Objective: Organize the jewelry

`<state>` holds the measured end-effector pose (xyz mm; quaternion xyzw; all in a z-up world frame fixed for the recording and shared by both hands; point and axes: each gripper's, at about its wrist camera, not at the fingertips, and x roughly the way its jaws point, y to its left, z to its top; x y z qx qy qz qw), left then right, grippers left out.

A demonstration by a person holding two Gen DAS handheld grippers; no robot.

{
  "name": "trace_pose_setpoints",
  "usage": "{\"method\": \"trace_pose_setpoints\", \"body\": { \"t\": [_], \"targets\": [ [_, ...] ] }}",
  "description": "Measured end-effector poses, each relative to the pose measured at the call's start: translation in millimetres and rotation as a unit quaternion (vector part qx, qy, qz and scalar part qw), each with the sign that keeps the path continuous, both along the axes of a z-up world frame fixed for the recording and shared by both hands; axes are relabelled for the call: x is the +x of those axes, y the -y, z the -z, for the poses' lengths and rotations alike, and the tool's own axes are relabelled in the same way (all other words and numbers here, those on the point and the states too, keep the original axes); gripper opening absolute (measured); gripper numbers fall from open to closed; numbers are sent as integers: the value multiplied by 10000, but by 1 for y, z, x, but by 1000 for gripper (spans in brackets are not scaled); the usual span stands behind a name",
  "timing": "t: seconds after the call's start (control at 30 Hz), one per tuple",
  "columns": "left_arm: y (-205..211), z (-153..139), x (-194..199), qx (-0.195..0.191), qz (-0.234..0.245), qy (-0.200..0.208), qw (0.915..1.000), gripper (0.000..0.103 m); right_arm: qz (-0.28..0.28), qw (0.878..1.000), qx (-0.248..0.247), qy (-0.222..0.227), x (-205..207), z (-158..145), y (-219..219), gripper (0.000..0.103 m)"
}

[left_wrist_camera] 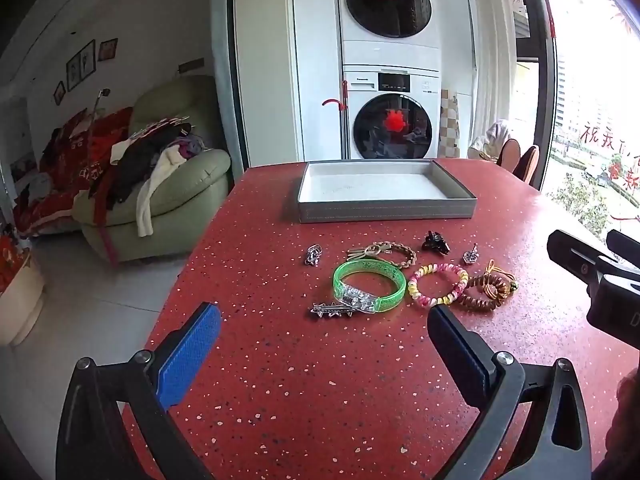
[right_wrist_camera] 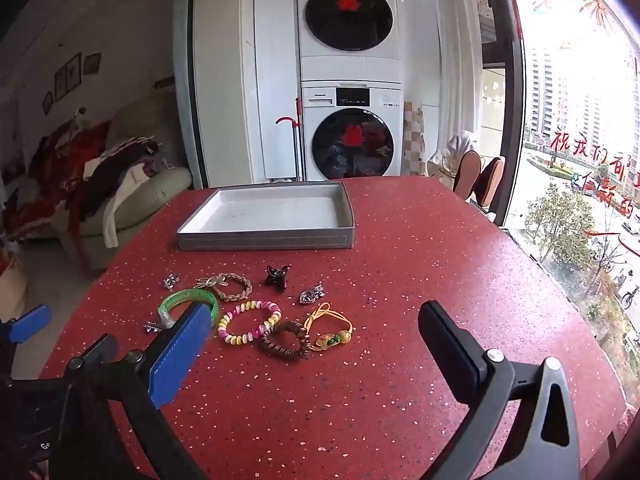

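Left gripper (left_wrist_camera: 324,328): fingers spread wide, nothing between them; hangs over the red table, near side of the jewelry cluster. Blue ribbed pad (left_wrist_camera: 190,354) faces inward.
Right gripper (right_wrist_camera: 314,330): fingers likewise wide apart, nothing held; its blue pad (right_wrist_camera: 180,354) overlaps the view of the green bangle. Seen at the right edge of the left wrist view as black housing.
Green bangle (left_wrist_camera: 366,286): translucent, flat on the table, clear block on its near rim.
Silver hairpin (left_wrist_camera: 332,311): spiky, lying just beside the bangle's near edge; contact cannot be told.
Pink-yellow bracelet (left_wrist_camera: 438,284): beaded loop, right of the bangle, touching the brown coil tie.
Brown coil tie (left_wrist_camera: 484,290): spiral loop; an orange cord charm (right_wrist_camera: 330,330) lies against it, with yellow and green beads.
Braided bracelet (left_wrist_camera: 394,254): tan, behind the bangle.
Black claw clip (left_wrist_camera: 435,243): behind the pink-yellow bracelet, apart from it.
Silver charm, left (left_wrist_camera: 313,255): alone, left of the braided bracelet.
Silver charm, right (left_wrist_camera: 471,256): heart-like, near the claw clip.
Tray (left_wrist_camera: 386,213): grey, shallow, white inside, at the far side of the table, well apart from all jewelry.
Table (left_wrist_camera: 320,392): red with pale speckles.
Writing: "Panasonic" on the lower washing machine (left_wrist_camera: 390,120); red Chinese characters (right_wrist_camera: 588,160) on the window, not fully legible.
Background: green armchair (left_wrist_camera: 168,184) heaped with clothes.
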<state>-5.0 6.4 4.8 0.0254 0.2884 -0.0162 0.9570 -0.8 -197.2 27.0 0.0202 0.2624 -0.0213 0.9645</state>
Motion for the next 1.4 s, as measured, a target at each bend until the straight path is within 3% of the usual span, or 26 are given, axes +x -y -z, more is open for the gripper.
{"method": "trace_pose_setpoints", "body": {
  "t": [1.4],
  "targets": [
    [-3,3,2,-59,-62,-128,9999,103,-44,10000,59,21,-1,-3,-4,103]
  ]
}}
